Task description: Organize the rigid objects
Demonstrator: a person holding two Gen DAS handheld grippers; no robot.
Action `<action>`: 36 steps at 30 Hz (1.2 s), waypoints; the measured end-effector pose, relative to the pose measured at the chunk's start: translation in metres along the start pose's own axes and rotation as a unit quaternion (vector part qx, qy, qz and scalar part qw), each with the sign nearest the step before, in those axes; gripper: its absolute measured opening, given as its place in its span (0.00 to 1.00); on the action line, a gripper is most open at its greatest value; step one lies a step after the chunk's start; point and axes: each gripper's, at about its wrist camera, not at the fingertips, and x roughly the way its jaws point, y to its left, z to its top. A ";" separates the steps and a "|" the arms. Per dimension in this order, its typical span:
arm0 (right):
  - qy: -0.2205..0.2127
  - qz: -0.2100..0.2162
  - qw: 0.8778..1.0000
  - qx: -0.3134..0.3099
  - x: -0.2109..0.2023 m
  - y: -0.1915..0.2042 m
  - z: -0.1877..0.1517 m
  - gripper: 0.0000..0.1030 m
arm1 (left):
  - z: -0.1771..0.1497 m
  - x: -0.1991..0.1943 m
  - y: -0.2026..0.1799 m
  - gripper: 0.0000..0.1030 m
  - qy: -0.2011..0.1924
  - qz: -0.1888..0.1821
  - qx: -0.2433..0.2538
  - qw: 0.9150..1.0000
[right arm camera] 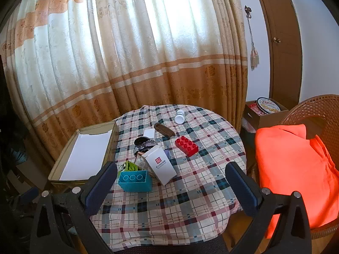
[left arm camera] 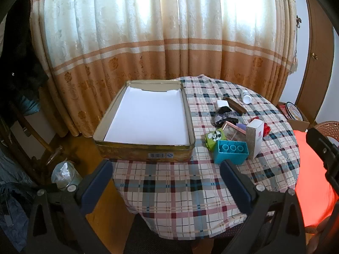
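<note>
On the plaid-covered desk (right arm camera: 169, 201) we saw a paper-lined tin tray (left arm camera: 146, 151) at the left. Beside it lay a jumble: white carton (right arm camera: 161, 165), teal block (right arm camera: 135, 181), red brick (right arm camera: 186, 146), brown comb (right arm camera: 164, 129) and white bottle (right arm camera: 179, 116). Our left gripper (left arm camera: 167, 182) and right gripper (right arm camera: 170, 182) hovered short of them, jaws wide apart, holding nothing.

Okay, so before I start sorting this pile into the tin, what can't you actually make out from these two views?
- Red brick: left view, mostly hidden behind the white carton.
- Pink-framed item: both views, partly covered by the carton and teal brick.
- Carton print: too small to read.
- Tin: its base is covered by the white paper liner.
- Small purple item: right view, mostly hidden behind the carton.
</note>
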 end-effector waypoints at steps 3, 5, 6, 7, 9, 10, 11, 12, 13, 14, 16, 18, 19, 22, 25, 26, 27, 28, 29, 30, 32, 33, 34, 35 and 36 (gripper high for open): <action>0.001 0.000 1.000 0.001 0.002 -0.001 0.000 1.00 | 0.001 -0.001 0.000 0.99 -0.001 -0.002 0.000 1.000; 0.001 -0.002 1.000 0.000 0.002 -0.001 0.000 1.00 | 0.002 -0.002 -0.001 0.99 0.000 -0.001 0.002 1.000; 0.001 -0.002 1.000 0.000 0.002 -0.001 0.000 1.00 | 0.002 -0.002 0.000 0.99 0.002 0.000 0.002 1.000; 0.002 -0.003 1.000 0.000 0.002 -0.002 -0.001 1.00 | 0.002 -0.002 0.000 0.99 0.002 -0.001 0.001 1.000; 0.004 -0.005 1.000 -0.001 0.003 -0.003 -0.001 1.00 | 0.002 -0.002 0.001 0.99 0.004 0.000 -0.002 1.000; 0.004 -0.005 1.000 -0.001 0.003 -0.003 -0.001 1.00 | 0.003 -0.002 0.001 0.99 0.003 0.000 -0.003 1.000; 0.004 -0.006 1.000 0.001 0.004 -0.005 -0.001 1.00 | 0.003 -0.002 0.001 0.99 0.003 0.001 -0.003 1.000; 0.005 -0.006 1.000 0.001 0.004 -0.005 0.000 1.00 | 0.003 -0.001 0.001 0.99 0.003 0.002 -0.003 1.000; 0.006 -0.008 1.000 0.002 0.005 -0.006 0.000 1.00 | 0.003 -0.001 0.001 0.99 0.003 0.002 -0.004 1.000; 0.006 -0.009 1.000 0.003 0.005 -0.007 0.000 1.00 | 0.002 -0.001 0.001 0.99 0.003 0.002 -0.004 1.000; 0.007 -0.009 1.000 0.005 0.006 -0.007 0.000 1.00 | 0.002 0.000 0.001 0.99 0.004 0.001 -0.003 1.000; 0.008 -0.009 1.000 0.004 0.006 -0.007 0.000 1.00 | 0.001 -0.001 0.000 0.99 0.002 0.002 -0.001 1.000; 0.006 -0.009 1.000 0.003 0.006 -0.007 0.000 1.00 | 0.001 -0.001 0.000 0.99 0.002 0.003 0.000 1.000; 0.006 -0.011 1.000 0.005 0.006 -0.008 0.001 1.00 | 0.001 -0.001 0.000 0.99 0.002 0.001 -0.003 1.000; 0.005 -0.012 1.000 0.009 0.006 -0.011 0.002 1.00 | 0.001 -0.001 0.000 0.99 0.003 0.001 -0.002 1.000; 0.006 -0.012 1.000 0.008 0.006 -0.011 0.002 1.00 | 0.001 -0.001 0.000 0.99 0.003 0.000 -0.002 1.000; 0.006 -0.013 1.000 0.008 0.006 -0.011 0.001 1.00 | 0.001 0.000 0.000 0.99 0.004 0.000 -0.001 1.000; 0.007 -0.011 1.000 0.007 0.007 -0.010 0.001 1.00 | 0.000 0.000 -0.001 0.99 0.005 0.000 -0.001 1.000; 0.007 -0.010 1.000 0.007 0.007 -0.011 0.001 1.00 | 0.000 0.000 -0.001 0.99 0.005 0.001 0.000 1.000; 0.008 -0.009 1.000 0.006 0.007 -0.010 0.001 1.00 | 0.000 0.000 0.000 0.99 0.006 0.001 -0.001 1.000; 0.009 -0.007 1.000 0.003 0.008 -0.009 -0.001 1.00 | 0.000 0.000 0.000 0.99 0.006 0.001 -0.001 1.000; 0.010 -0.007 1.000 0.002 0.008 -0.008 -0.002 1.00 | 0.000 0.000 -0.001 0.99 0.007 0.000 -0.001 1.000; 0.011 -0.006 1.000 0.002 0.008 -0.008 -0.003 1.00 | 0.000 0.000 -0.001 0.99 0.005 0.001 0.000 1.000; 0.012 -0.006 1.000 0.002 0.008 -0.007 -0.003 1.00 | 0.000 0.000 0.000 0.99 0.005 0.001 0.001 1.000; 0.012 -0.005 1.000 0.001 0.008 -0.007 -0.003 1.00 | 0.000 0.001 0.000 0.99 0.004 0.002 0.003 1.000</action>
